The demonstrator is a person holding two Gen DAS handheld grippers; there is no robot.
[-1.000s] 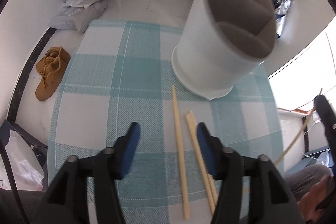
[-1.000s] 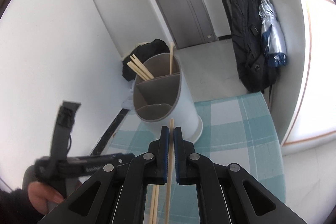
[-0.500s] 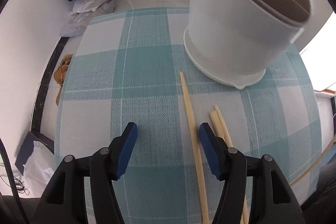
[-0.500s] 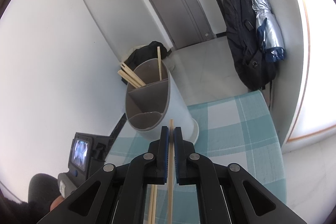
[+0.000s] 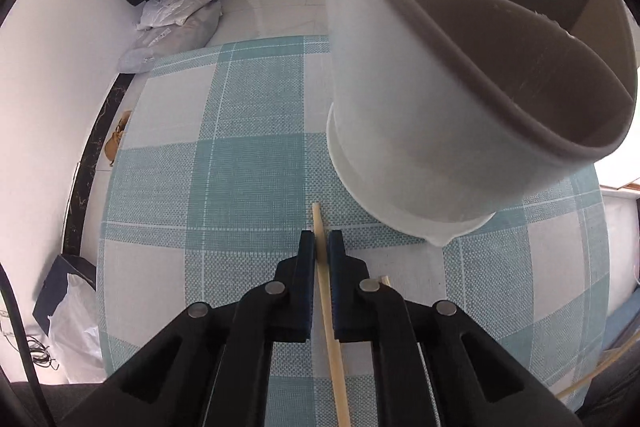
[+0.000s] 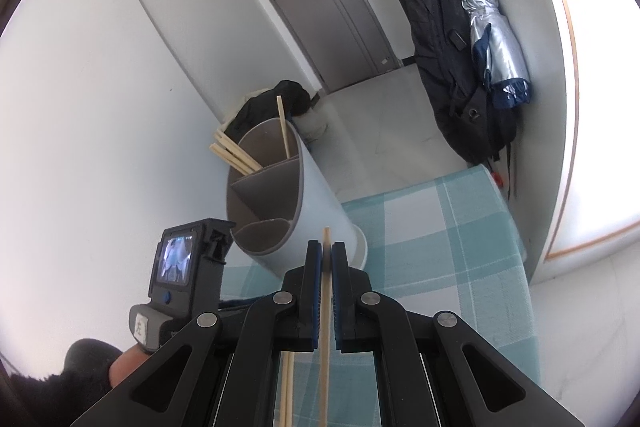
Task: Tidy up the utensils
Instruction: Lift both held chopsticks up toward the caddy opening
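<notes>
The utensil holder point(image 5: 400, 107) stands on the tablecloth point(image 5: 248, 167), chopsticks point(image 6: 236, 153) in its rear compartment.

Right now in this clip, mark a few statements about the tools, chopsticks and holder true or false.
1. The left tool is shut on a pale wooden chopstick. True.
2. The right tool is open and empty. False: it is shut on a wooden chopstick.
3. The white divided utensil holder already has chopsticks in it. True: several stand in its far compartment.
4. The holder lies tipped over on a bare wooden table. False: it stands upright on a teal checked tablecloth.
</notes>
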